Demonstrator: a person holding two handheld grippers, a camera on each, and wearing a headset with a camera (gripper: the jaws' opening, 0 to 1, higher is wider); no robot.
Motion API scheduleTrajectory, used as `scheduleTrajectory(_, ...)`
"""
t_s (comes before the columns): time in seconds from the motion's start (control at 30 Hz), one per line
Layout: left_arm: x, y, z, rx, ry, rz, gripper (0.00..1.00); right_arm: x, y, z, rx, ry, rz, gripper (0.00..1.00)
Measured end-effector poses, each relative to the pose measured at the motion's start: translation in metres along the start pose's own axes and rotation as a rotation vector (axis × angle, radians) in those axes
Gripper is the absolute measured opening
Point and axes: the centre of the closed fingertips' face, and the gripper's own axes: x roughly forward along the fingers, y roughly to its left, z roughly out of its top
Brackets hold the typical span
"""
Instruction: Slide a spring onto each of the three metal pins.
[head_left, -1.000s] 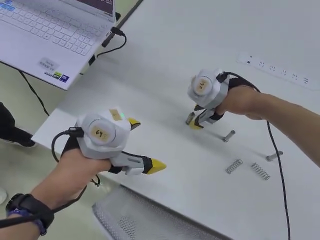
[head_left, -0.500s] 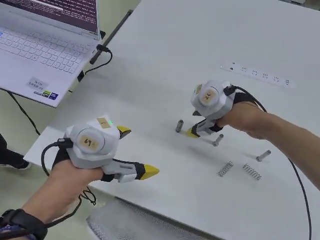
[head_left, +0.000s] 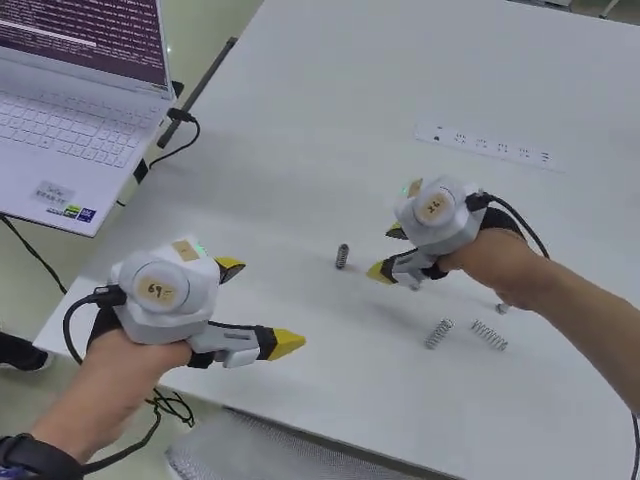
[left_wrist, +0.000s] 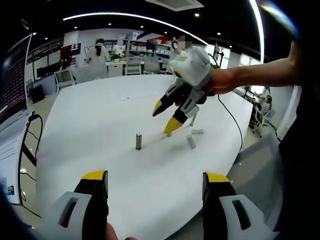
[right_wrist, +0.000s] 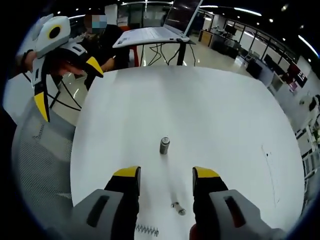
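Left gripper (head_left: 258, 305) and right gripper (head_left: 388, 252) gape wide, empty. A coiled spring (head_left: 342, 256) sleeves an upright metal pin (right_wrist: 164, 145) on the smooth white desk (head_left: 300, 150).

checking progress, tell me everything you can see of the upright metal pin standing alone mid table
The small grey metal pin stands upright on the white table, touching nothing else. Its sides look ribbed, as if a coiled spring sits around it; its top is flat and round. It lies ahead of the open right gripper, apart from it.
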Motion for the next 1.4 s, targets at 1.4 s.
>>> scheduleTrajectory(1.4,-0.001,-0.006,0.011,0.041,-0.007,-0.017,0.74,-0.113,0.037,-0.085,0.407,-0.274,-0.233,0.65)
